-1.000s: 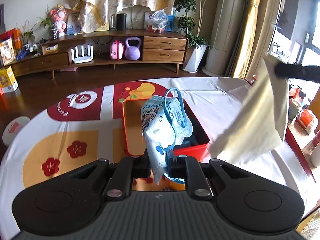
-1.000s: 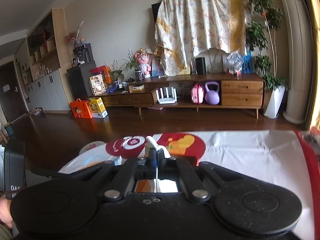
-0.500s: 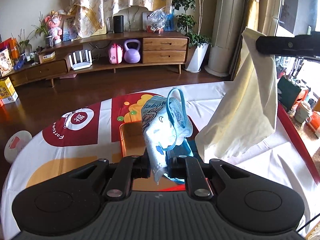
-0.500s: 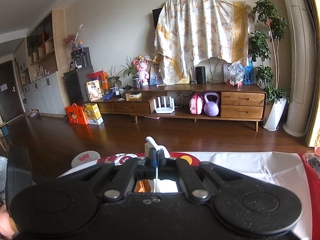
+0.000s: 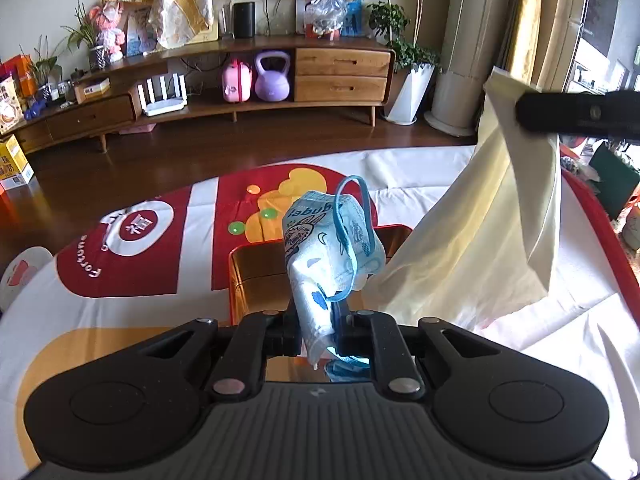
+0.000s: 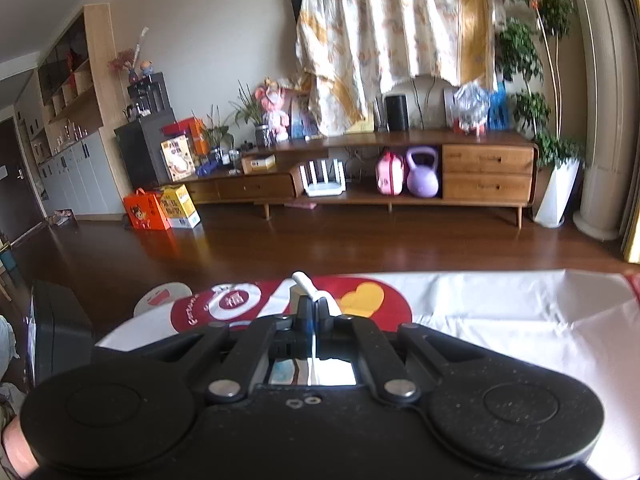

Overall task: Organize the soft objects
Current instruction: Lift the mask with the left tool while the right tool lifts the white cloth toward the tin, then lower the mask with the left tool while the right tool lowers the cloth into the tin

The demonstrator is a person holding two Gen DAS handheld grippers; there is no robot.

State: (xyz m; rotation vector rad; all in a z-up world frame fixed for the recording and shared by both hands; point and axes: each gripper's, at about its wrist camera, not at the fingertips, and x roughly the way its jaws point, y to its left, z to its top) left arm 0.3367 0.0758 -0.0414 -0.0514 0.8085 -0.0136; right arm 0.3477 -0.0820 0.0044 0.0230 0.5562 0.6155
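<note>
Blue printed face mask [image 5: 328, 256] clenched in my left gripper [image 5: 316, 328], hanging just ahead of its fingers above the red box [image 5: 256, 264], pale yellow cloth [image 5: 500, 232] pinched in my right gripper [image 6: 312, 312], draping down to my left tool's right onto the tablecloth [image 5: 420, 168].

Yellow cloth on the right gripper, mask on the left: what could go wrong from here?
1. The yellow cloth hangs from a small pinch in the right gripper; it may slip out.
2. Its lower edge drapes over the red box, so it could cover the opening or snag the rim.
3. The face mask in the left gripper has a loose blue ear loop that might catch the cloth.
</note>
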